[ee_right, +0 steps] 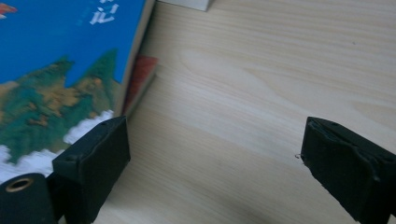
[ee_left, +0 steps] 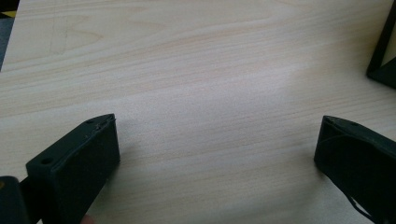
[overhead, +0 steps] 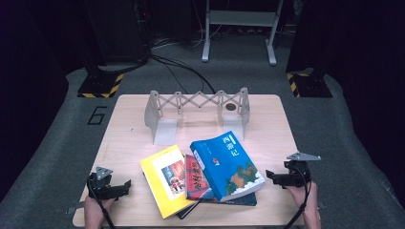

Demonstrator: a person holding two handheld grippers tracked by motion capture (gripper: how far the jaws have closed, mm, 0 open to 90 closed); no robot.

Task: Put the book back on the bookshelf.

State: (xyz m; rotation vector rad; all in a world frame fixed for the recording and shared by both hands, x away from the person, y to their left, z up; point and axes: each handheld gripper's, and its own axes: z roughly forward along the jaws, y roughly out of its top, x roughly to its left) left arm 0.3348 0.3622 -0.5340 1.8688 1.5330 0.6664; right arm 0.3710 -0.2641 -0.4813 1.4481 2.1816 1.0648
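Beside the blue book, right tool and left tool both gape empty; slide right's lower jaw under the spine edge, grip squarely.

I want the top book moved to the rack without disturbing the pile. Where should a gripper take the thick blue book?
Probably the thick blue book's long right-hand page edge, approached from the right by the open right gripper. That edge overhangs the red book below, leaving room for a jaw beneath.
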